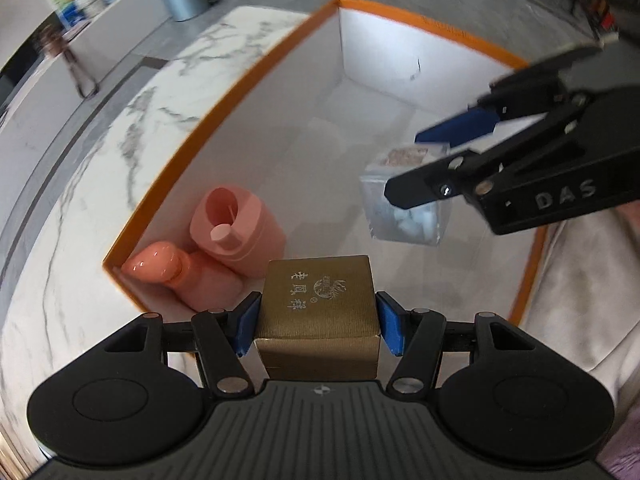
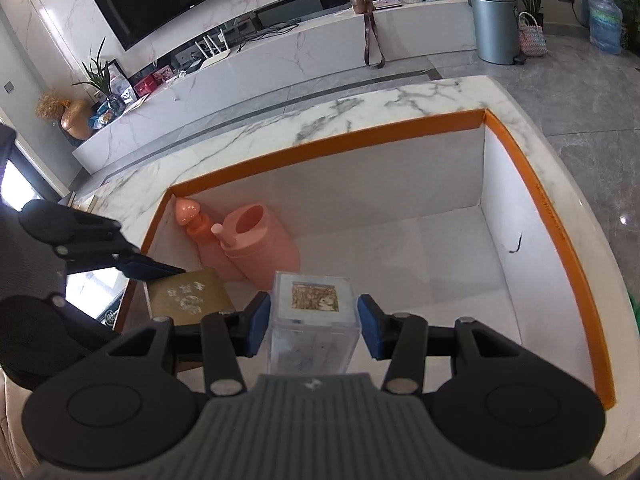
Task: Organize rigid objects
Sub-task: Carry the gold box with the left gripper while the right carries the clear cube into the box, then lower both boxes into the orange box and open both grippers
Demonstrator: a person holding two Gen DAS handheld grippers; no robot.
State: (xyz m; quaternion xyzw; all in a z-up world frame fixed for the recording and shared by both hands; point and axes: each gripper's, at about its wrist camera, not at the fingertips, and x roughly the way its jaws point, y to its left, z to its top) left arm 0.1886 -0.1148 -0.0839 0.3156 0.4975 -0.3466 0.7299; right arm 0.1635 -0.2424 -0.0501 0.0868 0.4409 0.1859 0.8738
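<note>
Left tongs [image 1: 318, 326] pinch the gold box [image 1: 318, 308] at its sides, hanging over the near-left end of the orange bin [image 1: 224, 116], printed top up, no real long axis. Right tongs [image 2: 312, 326] look barely touching the clear case [image 2: 310, 320], which stands tall, label up, so it might slip. Both could bump the pink bottles [image 1: 224, 240], or each other.

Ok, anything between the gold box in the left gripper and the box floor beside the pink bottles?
Nothing visible. The gold box sits in the left gripper over the orange-rimmed box, with bare floor next to the pink bottles. The clear case is off to its right.
</note>
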